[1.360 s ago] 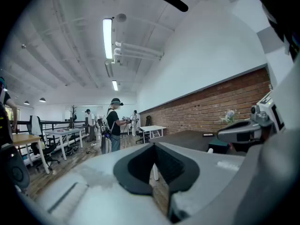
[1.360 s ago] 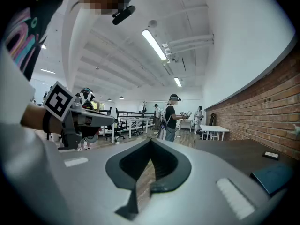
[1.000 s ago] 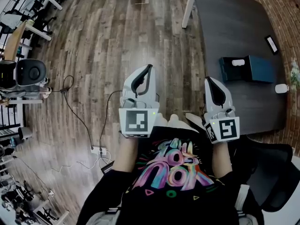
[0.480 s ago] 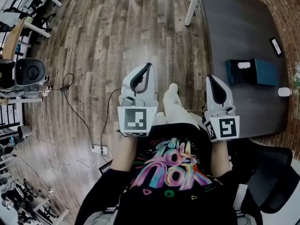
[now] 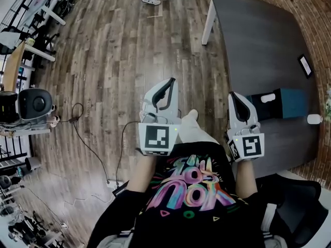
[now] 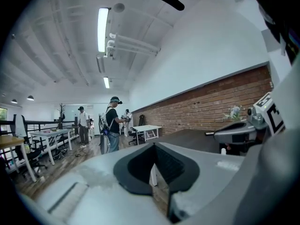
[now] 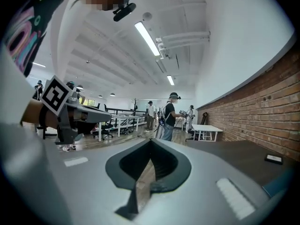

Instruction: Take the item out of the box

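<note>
The box (image 5: 288, 103), teal, lies on the dark tabletop (image 5: 258, 45) toward its near end, closer to the brick-wall edge than to the floor-side edge. A white item (image 5: 268, 97) shows at the darker, open-looking end that faces the person; whether it sits inside or on the rim I cannot tell, nor what it is; nothing else is visible in the box. Beside the box, at the wall-side edge, stands a small white object (image 5: 314, 119); further along the same edge lies a flat dark device (image 5: 305, 65).

The right gripper (image 5: 232, 95) is clenched on nothing, its tip at the floor-side edge of the tabletop, near the box but apart from it. The left gripper (image 5: 169, 82) is likewise closed and empty, out over the wooden floor (image 5: 103, 61), well apart from the box. Both point forward before the chest, probably a plain carrying pose. The item looks untouched, so the task seems not yet begun; the right gripper, being nearer, would likely have to unclench and reach first.
</note>
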The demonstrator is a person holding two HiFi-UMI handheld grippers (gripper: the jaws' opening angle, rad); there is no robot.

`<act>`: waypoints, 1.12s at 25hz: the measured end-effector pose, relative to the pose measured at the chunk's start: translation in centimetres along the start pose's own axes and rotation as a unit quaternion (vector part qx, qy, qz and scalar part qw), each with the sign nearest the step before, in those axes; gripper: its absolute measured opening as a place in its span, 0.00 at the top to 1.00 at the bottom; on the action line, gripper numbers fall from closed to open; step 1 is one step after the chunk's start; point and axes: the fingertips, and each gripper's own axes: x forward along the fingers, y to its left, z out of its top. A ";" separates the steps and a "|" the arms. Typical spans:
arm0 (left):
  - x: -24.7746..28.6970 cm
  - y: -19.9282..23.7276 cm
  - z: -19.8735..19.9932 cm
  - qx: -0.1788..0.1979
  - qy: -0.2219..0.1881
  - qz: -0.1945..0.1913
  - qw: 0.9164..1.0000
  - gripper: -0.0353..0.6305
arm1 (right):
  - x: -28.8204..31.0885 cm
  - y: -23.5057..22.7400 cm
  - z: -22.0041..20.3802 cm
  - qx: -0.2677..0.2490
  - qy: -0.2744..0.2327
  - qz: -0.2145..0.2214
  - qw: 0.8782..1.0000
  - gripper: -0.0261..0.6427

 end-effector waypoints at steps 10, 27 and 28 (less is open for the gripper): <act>12.1 -2.2 2.9 0.015 -0.010 -0.064 0.998 0.94 | 5.0 -7.9 1.2 0.004 -0.011 -0.039 0.999 0.96; 23.7 -13.8 5.8 0.050 -0.019 -0.234 0.971 0.94 | -0.3 -19.8 0.3 0.044 -0.015 -0.211 0.976 0.96; 24.2 -15.0 5.9 0.053 -0.020 -0.251 0.966 0.94 | -1.2 -20.4 0.1 0.046 -0.013 -0.229 0.972 0.96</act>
